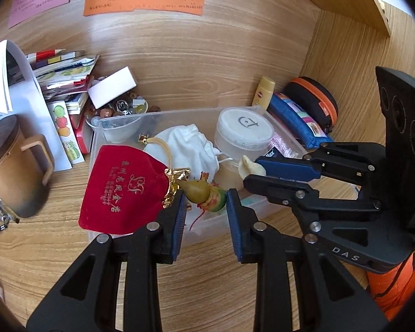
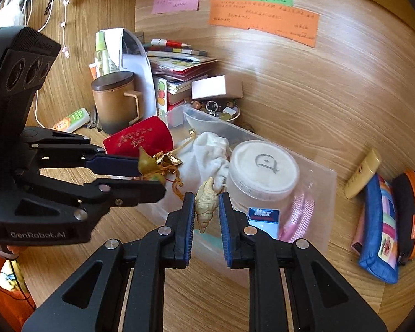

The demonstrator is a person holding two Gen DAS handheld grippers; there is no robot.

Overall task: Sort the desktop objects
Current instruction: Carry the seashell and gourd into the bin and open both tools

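Note:
My left gripper [image 1: 206, 202] is shut on a small yellow-green gourd charm [image 1: 204, 192] with a red string, held over the front of a clear plastic box [image 1: 119, 121]. My right gripper [image 2: 206, 199] is shut on a cream spiral shell [image 2: 206, 210] above the same box [image 2: 318, 171]. In the box lie a red velvet pouch [image 1: 124, 188], a white cloth pouch [image 1: 188, 144] and a round white lidded tub [image 1: 243, 130]. The two grippers are side by side: the right gripper [image 1: 251, 170] shows in the left wrist view, the left gripper [image 2: 149, 177] in the right wrist view.
A brown lidded mug [image 1: 11, 166] stands left of the box. Behind it are stacked books and papers [image 1: 63, 74], a white carton [image 1: 112, 88] and a bowl of beads [image 1: 119, 108]. A yellow tube [image 1: 264, 91], blue pencil case [image 1: 298, 121] and black-orange case [image 1: 315, 99] lie right.

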